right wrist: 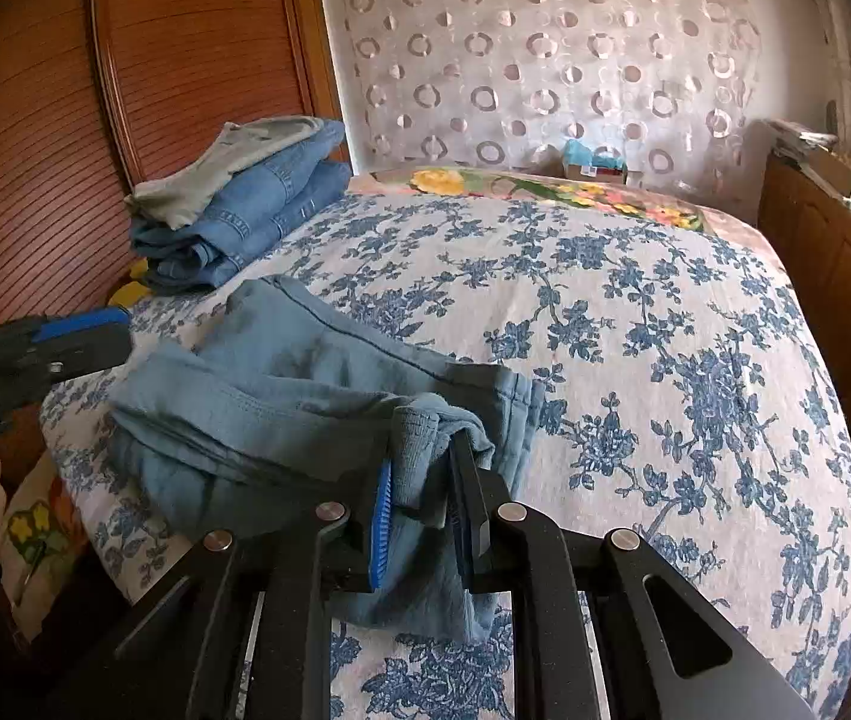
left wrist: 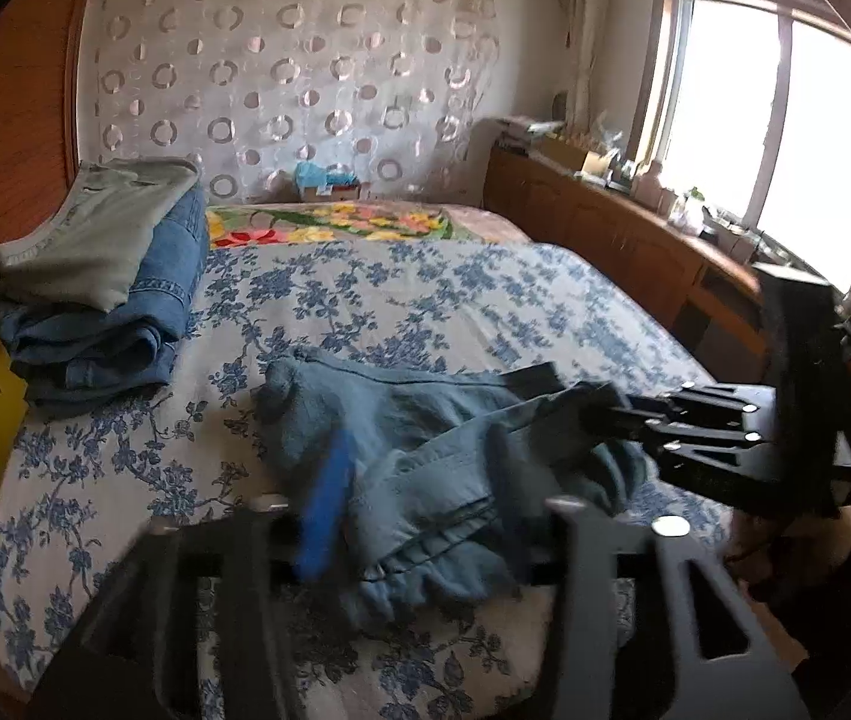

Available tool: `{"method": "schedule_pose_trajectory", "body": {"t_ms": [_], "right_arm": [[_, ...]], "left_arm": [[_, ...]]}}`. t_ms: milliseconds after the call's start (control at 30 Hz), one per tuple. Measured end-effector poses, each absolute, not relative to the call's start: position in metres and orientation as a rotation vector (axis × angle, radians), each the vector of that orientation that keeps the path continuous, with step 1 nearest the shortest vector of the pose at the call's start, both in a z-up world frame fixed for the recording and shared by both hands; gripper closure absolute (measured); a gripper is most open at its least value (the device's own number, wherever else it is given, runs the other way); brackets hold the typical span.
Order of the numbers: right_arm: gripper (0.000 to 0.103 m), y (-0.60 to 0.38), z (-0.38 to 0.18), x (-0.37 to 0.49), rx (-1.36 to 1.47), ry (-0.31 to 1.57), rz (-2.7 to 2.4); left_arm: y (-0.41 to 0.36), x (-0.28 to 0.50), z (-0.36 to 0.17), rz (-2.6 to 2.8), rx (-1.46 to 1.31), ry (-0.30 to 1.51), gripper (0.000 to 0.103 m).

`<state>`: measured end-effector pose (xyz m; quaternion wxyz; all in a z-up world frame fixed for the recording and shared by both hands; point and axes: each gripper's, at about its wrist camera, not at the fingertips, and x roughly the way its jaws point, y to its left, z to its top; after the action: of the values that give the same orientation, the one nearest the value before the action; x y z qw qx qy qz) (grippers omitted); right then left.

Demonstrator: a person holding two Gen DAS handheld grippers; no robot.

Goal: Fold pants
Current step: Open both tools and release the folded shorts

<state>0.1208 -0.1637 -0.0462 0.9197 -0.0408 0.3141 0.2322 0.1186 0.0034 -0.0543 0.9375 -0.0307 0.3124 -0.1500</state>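
Grey-blue pants [left wrist: 425, 438] lie bunched on the floral bedspread [left wrist: 455, 300] near the front edge; they also show in the right wrist view [right wrist: 305, 396]. My right gripper [right wrist: 422, 498] is shut on a fold of the pants at their right end and shows from the side in the left wrist view [left wrist: 605, 414]. My left gripper [left wrist: 437, 516] is open just over the near side of the pants, its blue pad [left wrist: 326, 510] blurred. In the right wrist view it [right wrist: 119, 336] sits at the pants' left end, not gripping cloth.
A stack of folded jeans with a grey-green garment on top [left wrist: 101, 276] [right wrist: 245, 198] sits at the bed's far left. A wooden headboard [right wrist: 65, 120] runs along the left. A wooden cabinet [left wrist: 635, 240] with clutter stands under the window on the right.
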Motion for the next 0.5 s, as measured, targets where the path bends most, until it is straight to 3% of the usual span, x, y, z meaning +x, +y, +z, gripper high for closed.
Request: {"method": "schedule_pose_trajectory", "body": {"t_ms": [67, 200, 500], "right_arm": [[0.08, -0.165, -0.045, 0.119, -0.074, 0.64, 0.474], [0.068, -0.175, -0.04, 0.11, -0.06, 0.611, 0.46], [0.067, -0.206, -0.057, 0.077, -0.057, 0.641, 0.494]], "left_arm": [[0.004, 0.113, -0.052, -0.302, -0.062, 0.635, 0.044], [0.009, 0.099, -0.055, -0.282, -0.043, 0.627, 0.042], [0.017, 0.084, -0.097, -0.28, -0.043, 0.722, 0.042]]}}
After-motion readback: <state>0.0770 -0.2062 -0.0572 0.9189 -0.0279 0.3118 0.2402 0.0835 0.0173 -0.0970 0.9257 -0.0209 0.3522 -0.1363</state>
